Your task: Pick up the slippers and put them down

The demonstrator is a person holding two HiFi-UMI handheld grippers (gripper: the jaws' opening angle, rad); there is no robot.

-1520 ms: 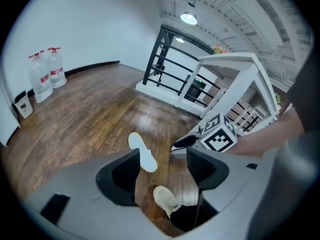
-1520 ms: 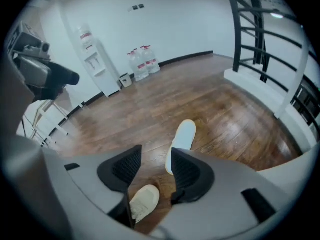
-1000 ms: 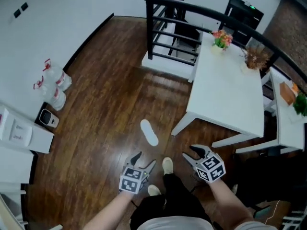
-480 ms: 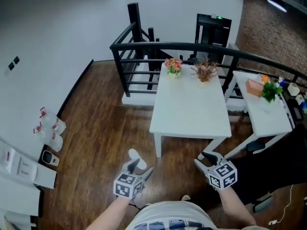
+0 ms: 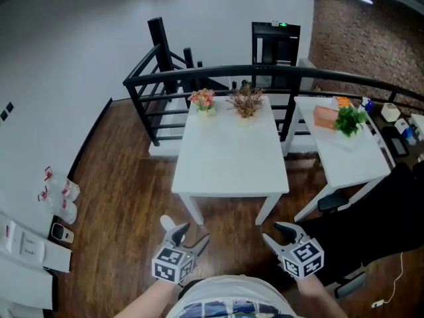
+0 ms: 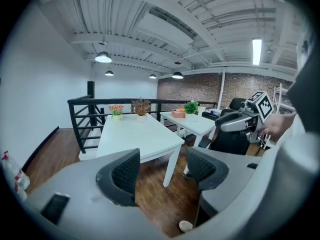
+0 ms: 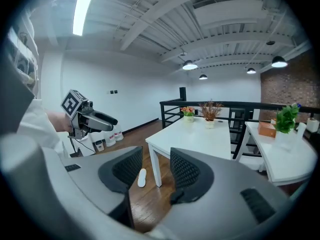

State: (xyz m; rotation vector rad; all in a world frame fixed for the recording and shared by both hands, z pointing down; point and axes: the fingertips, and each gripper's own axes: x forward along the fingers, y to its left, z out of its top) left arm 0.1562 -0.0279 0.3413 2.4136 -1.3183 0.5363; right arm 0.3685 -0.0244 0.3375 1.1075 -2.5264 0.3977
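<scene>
One white slipper [image 5: 167, 222] lies on the dark wood floor by the near left leg of the white table [image 5: 228, 161]; in the head view my left gripper covers part of it. The right gripper view shows this slipper [image 7: 142, 177] beyond the jaws, well apart from them. My left gripper [image 5: 192, 237] is open and empty, held in the air above the floor. My right gripper [image 5: 277, 236] is open and empty too, level with the left. Each gripper view shows the other gripper: the right gripper [image 6: 240, 122], the left gripper [image 7: 92, 119]. I see no second slipper.
A second white table [image 5: 344, 154] with a plant stands to the right. A black railing [image 5: 199, 78] runs behind both tables. Water bottles [image 5: 58, 196] stand by the left wall. A black chair [image 5: 391, 211] is at my right. A pale shoe tip [image 6: 186, 226] shows below the left jaws.
The head view has swung up from the floor to the tables. Both grippers have risen, still open and empty. The slipper still lies on the floor by the table leg.
</scene>
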